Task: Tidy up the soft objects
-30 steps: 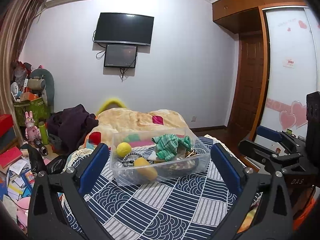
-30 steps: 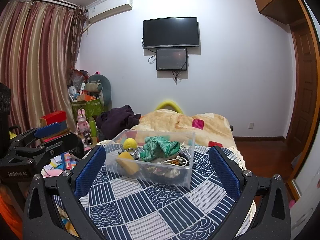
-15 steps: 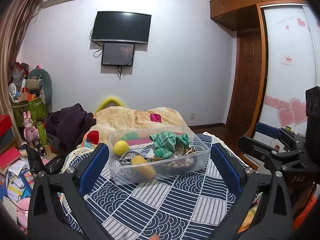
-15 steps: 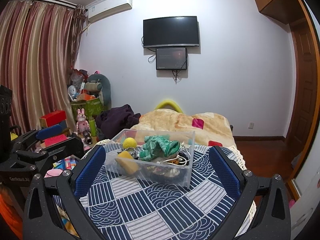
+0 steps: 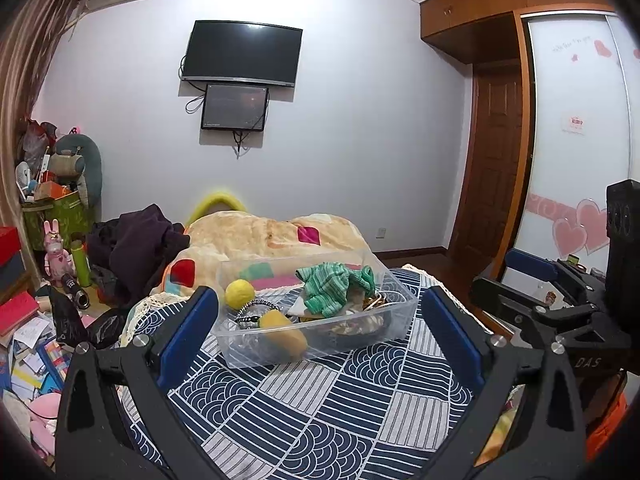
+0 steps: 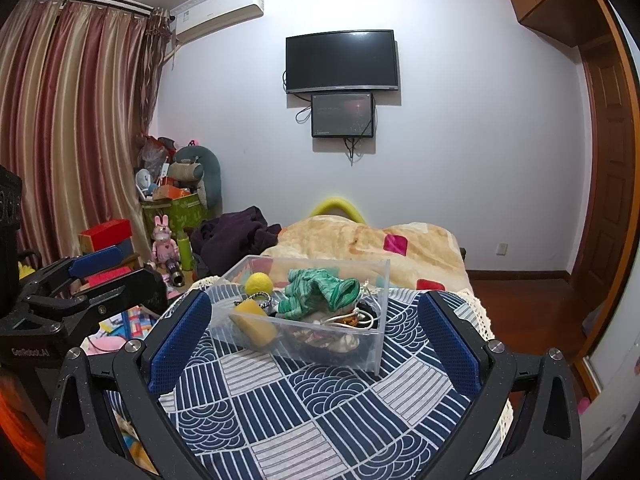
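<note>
On the patterned surface (image 5: pixel 320 412), a clear bin (image 5: pixel 320 340) holds a green cloth (image 5: pixel 332 288); both grippers' fingers (image 5: pixel 188 332) (image 6: pixel 448 340) spread, empty.

The left hand-held gripper (image 5: pixel 318 322) hangs above the near side of the clear bin (image 5: pixel 320 344), its blue-padded fingers (image 5: pixel 188 332) spread wide and empty, aimed level at the bin. The right hand-held gripper (image 6: pixel 314 326) hangs beside it, to the right of the bin's near edge, its own fingers (image 6: pixel 448 340) equally wide apart, gripping nothing and touching nothing.
</note>
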